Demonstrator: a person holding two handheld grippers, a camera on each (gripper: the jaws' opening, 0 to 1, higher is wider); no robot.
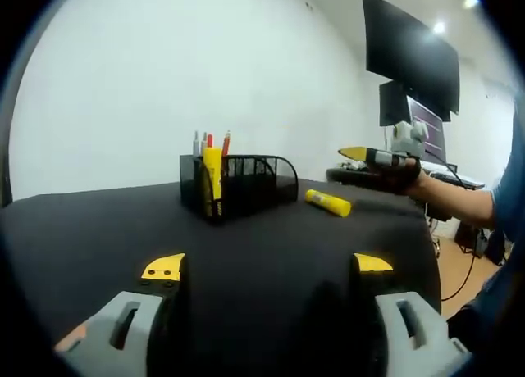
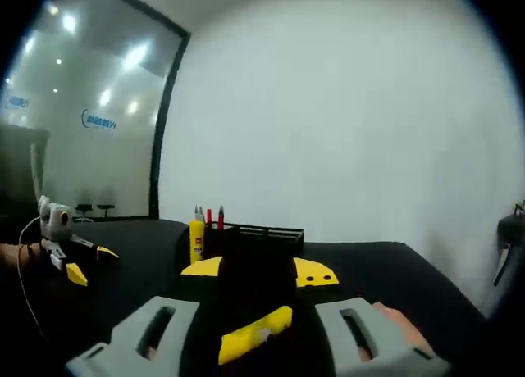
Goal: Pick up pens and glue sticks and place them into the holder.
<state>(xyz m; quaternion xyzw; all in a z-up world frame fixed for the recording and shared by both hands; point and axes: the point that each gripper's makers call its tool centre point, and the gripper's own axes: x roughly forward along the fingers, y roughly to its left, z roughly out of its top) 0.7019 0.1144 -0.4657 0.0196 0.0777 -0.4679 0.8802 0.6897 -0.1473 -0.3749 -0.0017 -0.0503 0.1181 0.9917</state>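
A black mesh holder (image 1: 246,184) stands on the black table (image 1: 98,229), with a yellow glue stick (image 1: 212,174) and several pens (image 1: 210,141) upright in it. Another yellow glue stick (image 1: 328,202) lies on the table to its right. My left gripper (image 1: 268,266) is open, low and well short of the holder. My right gripper (image 1: 381,157), in a person's hand, hovers just above and right of the lying stick. In the right gripper view, my right gripper (image 2: 259,270) is open, the lying glue stick (image 2: 256,334) shows low between its jaws, and the holder (image 2: 262,236) is beyond.
Monitors (image 1: 410,57) and a desk stand past the table's right edge, by the person's arm (image 1: 459,201). A white wall lies behind the table. My left gripper (image 2: 70,258) shows at the left of the right gripper view, before a glass partition (image 2: 82,106).
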